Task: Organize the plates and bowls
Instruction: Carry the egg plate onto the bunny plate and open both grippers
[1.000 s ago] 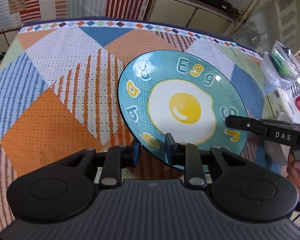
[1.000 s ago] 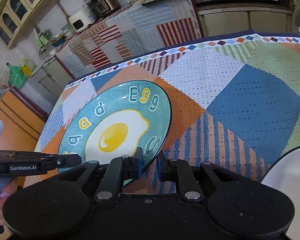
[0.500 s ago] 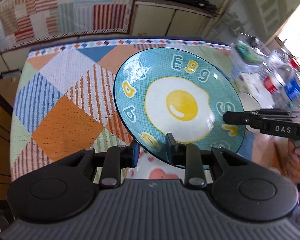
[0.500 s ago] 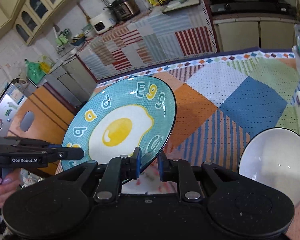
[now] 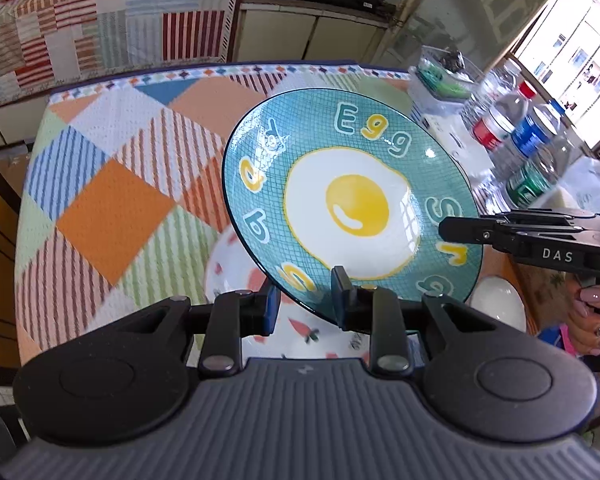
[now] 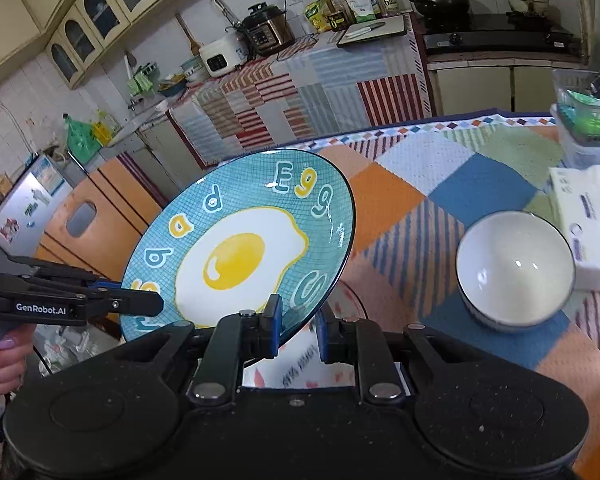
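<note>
The left tongs (image 5: 306,306) pinch the near rim of the teal egg plate (image 5: 352,204), which hangs tilted above the counter (image 5: 112,208) near its front edge, over a patterned plate (image 5: 236,272). The right tongs (image 6: 298,330) pinch its right rim. Uneven pull could likely slip the glazed rim, dropping it near the white bowl (image 6: 514,270).

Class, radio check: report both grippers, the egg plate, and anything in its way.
Left gripper and right gripper both shut on egg plate, opposite rims. Plate tilted, clear of table. Carrot plate underneath; white bowl off to the side.
</note>
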Action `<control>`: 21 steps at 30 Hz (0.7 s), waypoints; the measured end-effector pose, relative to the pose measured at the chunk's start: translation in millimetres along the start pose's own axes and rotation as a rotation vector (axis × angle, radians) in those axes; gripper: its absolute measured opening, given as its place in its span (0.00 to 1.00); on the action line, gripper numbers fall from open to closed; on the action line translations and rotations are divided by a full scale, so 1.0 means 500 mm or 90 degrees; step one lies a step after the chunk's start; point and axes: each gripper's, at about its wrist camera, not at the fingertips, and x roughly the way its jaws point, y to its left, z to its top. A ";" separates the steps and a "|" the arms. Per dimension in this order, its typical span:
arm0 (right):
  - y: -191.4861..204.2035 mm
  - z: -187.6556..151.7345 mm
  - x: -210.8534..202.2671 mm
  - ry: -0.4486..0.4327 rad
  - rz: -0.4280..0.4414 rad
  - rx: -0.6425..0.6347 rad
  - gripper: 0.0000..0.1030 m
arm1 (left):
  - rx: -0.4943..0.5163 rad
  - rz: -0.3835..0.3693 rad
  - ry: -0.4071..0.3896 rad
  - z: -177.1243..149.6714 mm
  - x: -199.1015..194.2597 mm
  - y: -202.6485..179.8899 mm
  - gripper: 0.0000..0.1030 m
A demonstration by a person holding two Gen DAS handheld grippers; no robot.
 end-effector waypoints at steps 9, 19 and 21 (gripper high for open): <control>-0.013 -0.057 0.019 0.037 -0.009 0.015 0.21 | -0.019 -0.005 0.027 -0.059 0.046 0.013 0.24; -0.021 -0.088 0.062 0.068 -0.021 0.014 0.21 | -0.054 -0.014 0.061 -0.092 0.096 0.043 0.24; -0.021 -0.093 0.070 0.077 -0.022 0.013 0.21 | -0.060 -0.013 0.070 -0.097 0.104 0.048 0.24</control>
